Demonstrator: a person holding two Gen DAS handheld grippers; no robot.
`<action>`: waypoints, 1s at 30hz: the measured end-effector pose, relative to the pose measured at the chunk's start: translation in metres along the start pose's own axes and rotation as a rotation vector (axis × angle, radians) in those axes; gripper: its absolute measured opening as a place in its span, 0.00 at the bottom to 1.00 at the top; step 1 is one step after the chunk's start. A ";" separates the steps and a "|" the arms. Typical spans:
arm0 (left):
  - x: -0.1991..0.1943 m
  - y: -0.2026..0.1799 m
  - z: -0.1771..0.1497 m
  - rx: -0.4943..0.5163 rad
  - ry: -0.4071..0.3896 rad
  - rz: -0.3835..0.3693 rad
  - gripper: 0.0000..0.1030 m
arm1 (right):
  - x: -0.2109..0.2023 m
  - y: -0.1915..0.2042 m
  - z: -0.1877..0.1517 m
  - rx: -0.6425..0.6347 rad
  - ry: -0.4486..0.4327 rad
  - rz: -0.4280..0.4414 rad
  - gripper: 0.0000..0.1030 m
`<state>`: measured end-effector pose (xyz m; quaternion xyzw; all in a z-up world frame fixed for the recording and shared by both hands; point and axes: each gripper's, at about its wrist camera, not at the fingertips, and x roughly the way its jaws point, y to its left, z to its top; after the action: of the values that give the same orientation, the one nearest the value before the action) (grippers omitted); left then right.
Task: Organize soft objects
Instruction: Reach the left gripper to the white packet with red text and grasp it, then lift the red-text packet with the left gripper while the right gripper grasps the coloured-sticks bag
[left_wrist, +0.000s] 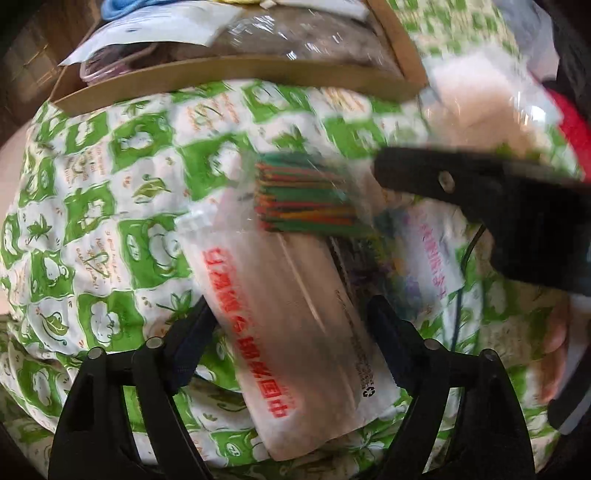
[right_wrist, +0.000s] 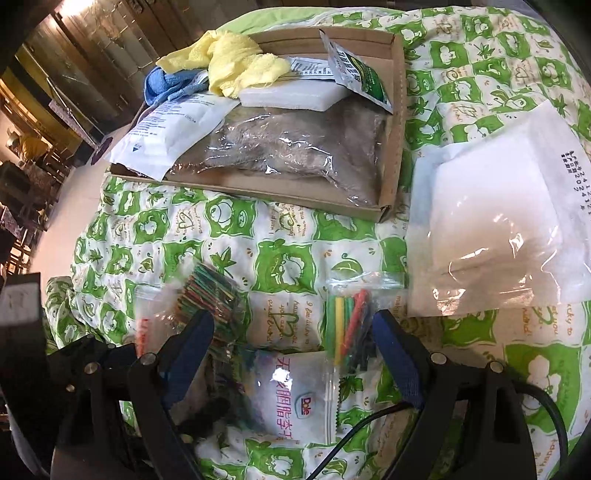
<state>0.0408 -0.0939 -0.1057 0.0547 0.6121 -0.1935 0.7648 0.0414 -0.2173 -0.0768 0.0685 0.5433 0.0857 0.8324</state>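
My left gripper (left_wrist: 288, 310) points down at a green-and-white quilt (left_wrist: 110, 192). Between its fingertips lies a clear bag of coloured sticks (left_wrist: 280, 280) with red lettering. The pads flank its edges without pressing, so the jaws stand open. The picture is blurred. My right gripper (right_wrist: 291, 321) stands wide open over the quilt (right_wrist: 280, 243), holding nothing. Below it lie a white Dole pouch (right_wrist: 291, 398) and a small zip bag of coloured tubes (right_wrist: 351, 325). The stick bag (right_wrist: 210, 295) shows beside its left finger. The right gripper's black finger (left_wrist: 461, 192) crosses the left wrist view.
At the back, a cardboard box (right_wrist: 258, 192) holds a yellow cloth (right_wrist: 236, 62), a blue cloth (right_wrist: 162, 85), a white sponge (right_wrist: 295, 94), a bagged grey furry item (right_wrist: 295, 147) and paper packs. A big bag of white padding (right_wrist: 498, 221) lies right. The quilt drops off left.
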 end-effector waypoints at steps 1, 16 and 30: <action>-0.004 0.009 0.002 -0.033 -0.009 -0.021 0.69 | -0.001 -0.001 0.000 0.003 -0.003 0.000 0.86; -0.006 0.087 0.031 0.070 0.143 0.065 0.66 | 0.024 0.077 0.013 -0.406 0.120 0.019 0.85; -0.014 0.086 0.040 0.031 0.063 0.080 0.59 | 0.054 0.089 0.020 -0.429 0.122 -0.029 0.41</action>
<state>0.1061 -0.0248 -0.0957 0.0971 0.6301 -0.1706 0.7513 0.0744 -0.1195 -0.0984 -0.1232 0.5629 0.1913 0.7946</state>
